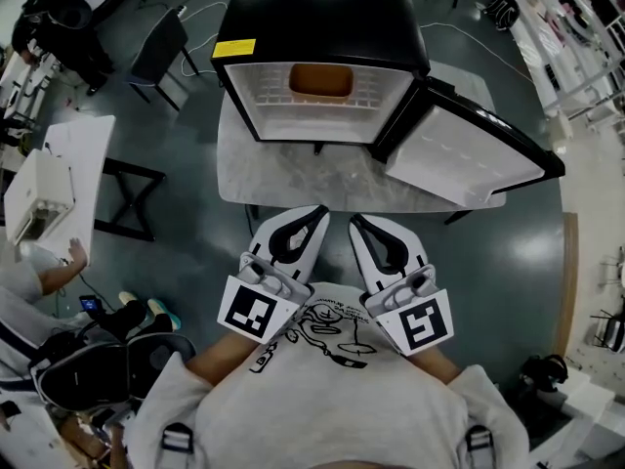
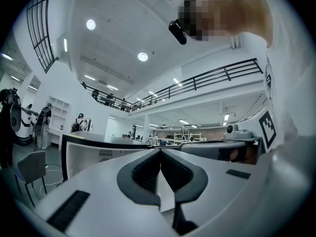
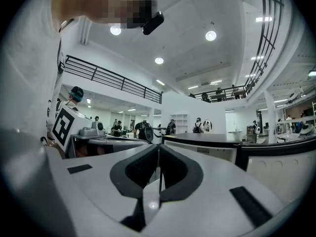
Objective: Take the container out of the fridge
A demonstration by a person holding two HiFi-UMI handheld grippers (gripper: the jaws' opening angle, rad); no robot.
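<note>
The left hand-held gripper had its jaws pressed together with nothing between them, and the right hand-held gripper was closed and empty in the same way. Both were held level and side by side in front of the person's chest, tips angled slightly toward each other, just off the near edge of the counter. Each one's marker cube sat close against the person's shirt.

Past the tips, the grey marbled counter carried a black fridge along its far edge. The fridge door stood wide open, swung out over the counter's right edge, its white inner side showing. A yellow label marked the fridge's front top left corner.

The orange container sat inside the white compartment, toward its back and roughly centred, well apart from both grippers. A dark chair stood on the floor beyond the counter's far left corner
</note>
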